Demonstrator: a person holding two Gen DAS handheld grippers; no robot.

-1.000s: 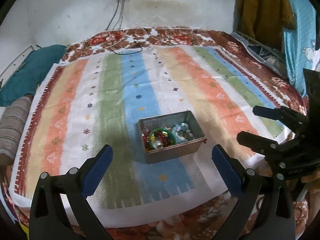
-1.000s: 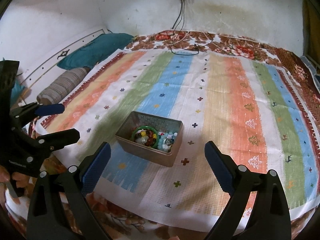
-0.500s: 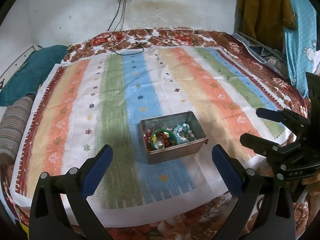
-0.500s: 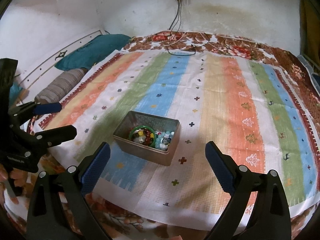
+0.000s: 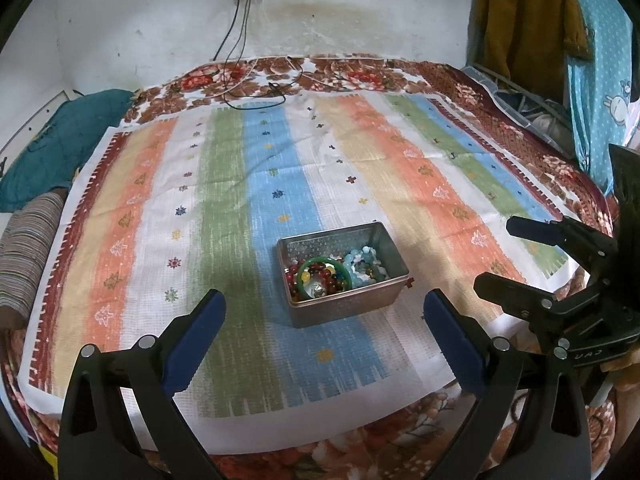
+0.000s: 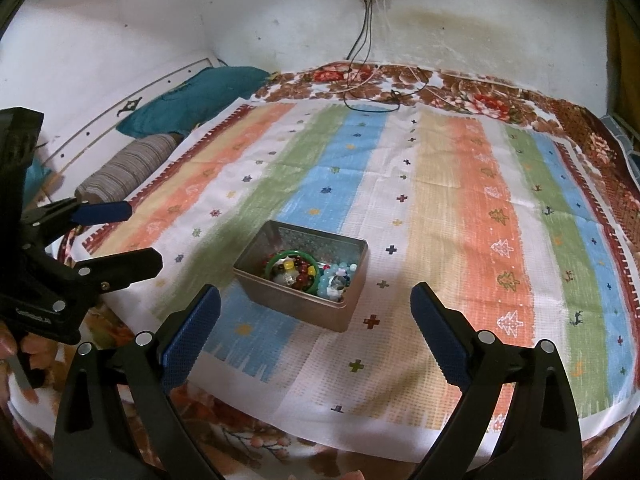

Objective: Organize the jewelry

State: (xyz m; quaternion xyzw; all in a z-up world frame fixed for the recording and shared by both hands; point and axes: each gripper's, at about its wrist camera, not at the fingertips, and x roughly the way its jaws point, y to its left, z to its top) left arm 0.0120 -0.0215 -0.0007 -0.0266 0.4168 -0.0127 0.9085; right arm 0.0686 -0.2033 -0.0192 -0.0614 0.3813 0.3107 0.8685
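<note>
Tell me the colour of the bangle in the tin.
Green bangle; clearest in the left wrist view.

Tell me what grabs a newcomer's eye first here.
The metal tin in the middle of the striped cloth, crammed with beads and a green bangle. Then the left gripper and right gripper, both open and empty, near the cloth's front edge.
</note>
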